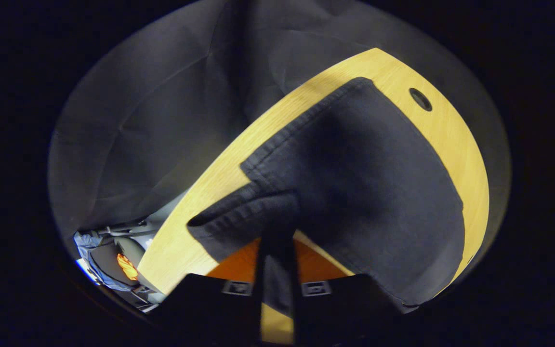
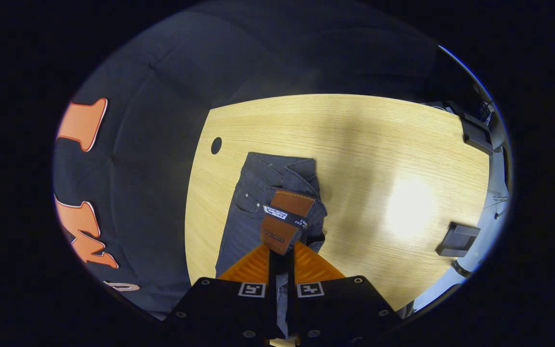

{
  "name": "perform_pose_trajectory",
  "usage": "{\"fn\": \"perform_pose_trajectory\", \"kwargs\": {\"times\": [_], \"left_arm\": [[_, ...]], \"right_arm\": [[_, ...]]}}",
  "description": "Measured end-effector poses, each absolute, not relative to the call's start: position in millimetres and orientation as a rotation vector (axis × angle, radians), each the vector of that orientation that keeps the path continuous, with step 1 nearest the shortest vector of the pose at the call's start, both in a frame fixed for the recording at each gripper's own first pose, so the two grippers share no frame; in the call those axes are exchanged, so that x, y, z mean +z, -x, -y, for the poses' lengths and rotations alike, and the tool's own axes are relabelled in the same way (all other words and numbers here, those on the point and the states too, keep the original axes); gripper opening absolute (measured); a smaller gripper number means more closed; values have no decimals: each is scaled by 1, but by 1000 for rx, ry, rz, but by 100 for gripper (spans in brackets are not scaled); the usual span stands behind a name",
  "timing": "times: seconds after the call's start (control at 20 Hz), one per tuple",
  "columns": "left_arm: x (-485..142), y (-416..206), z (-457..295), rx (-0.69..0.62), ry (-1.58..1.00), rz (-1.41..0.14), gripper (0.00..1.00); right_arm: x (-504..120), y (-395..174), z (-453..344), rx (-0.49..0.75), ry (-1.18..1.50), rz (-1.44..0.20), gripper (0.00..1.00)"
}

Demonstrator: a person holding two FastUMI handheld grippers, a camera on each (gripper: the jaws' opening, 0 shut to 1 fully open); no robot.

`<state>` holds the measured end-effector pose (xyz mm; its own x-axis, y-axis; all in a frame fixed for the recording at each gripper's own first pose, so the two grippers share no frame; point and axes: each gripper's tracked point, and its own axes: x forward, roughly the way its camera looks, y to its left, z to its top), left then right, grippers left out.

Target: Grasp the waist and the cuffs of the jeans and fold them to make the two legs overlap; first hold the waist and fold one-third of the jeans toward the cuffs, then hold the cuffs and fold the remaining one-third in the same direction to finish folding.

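Dark jeans (image 1: pixel 369 193) lie on a light wooden table (image 1: pixel 451 140). In the left gripper view the hemmed cuffs (image 1: pixel 244 217) are raised off the wood and my left gripper (image 1: pixel 277 250) is shut on them. In the right gripper view the jeans (image 2: pixel 248 217) stretch away toward the table's far left, waistband and a front pocket showing. My right gripper (image 2: pixel 281 258) is shut on the waist, right at its brown patch (image 2: pixel 284 219), and holds it lifted above the table.
A round cable hole (image 2: pixel 216 145) sits in the table near the jeans, also seen as a cable hole (image 1: pixel 420 99) in the left gripper view. Dark boxes (image 2: pixel 458 239) stand at the table's right edge. Black cloth wall (image 2: pixel 128 159) hangs behind.
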<state>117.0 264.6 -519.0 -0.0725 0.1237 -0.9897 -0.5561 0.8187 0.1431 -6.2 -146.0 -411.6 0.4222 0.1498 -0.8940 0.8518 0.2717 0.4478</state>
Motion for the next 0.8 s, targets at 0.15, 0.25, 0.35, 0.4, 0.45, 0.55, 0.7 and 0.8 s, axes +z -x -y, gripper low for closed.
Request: {"fn": "perform_pose_trajectory", "kwargs": {"times": [0.15, 0.25, 0.35, 0.4, 0.45, 0.55, 0.7, 0.8], "left_arm": [[-510, -118, -258, 493, 493, -1459, 7], [-493, -122, -256, 439, 536, -1377, 7], [-474, -128, -252, 405, 574, -1310, 2], [-462, -127, -251, 391, 582, -1290, 2], [-452, -135, -248, 369, 600, -1262, 2], [-433, -148, -240, 350, 660, -1215, 2], [-421, -171, -240, 354, 742, -1180, 2], [-421, -188, -240, 352, 770, -1180, 2]], "right_arm": [[-412, 6, 148, -615, -1234, -1052, 9], [-411, 9, 149, -616, -1237, -1051, 9], [-410, 9, 150, -616, -1241, -1048, 9], [-408, 10, 150, -618, -1248, -1045, 9], [-406, 8, 149, -611, -1260, -1039, 9], [-398, 2, 149, -609, -1298, -1018, 10], [-389, -8, 152, -599, -1335, -1001, 9], [-384, -19, 152, -596, -1364, -996, 9]]}}
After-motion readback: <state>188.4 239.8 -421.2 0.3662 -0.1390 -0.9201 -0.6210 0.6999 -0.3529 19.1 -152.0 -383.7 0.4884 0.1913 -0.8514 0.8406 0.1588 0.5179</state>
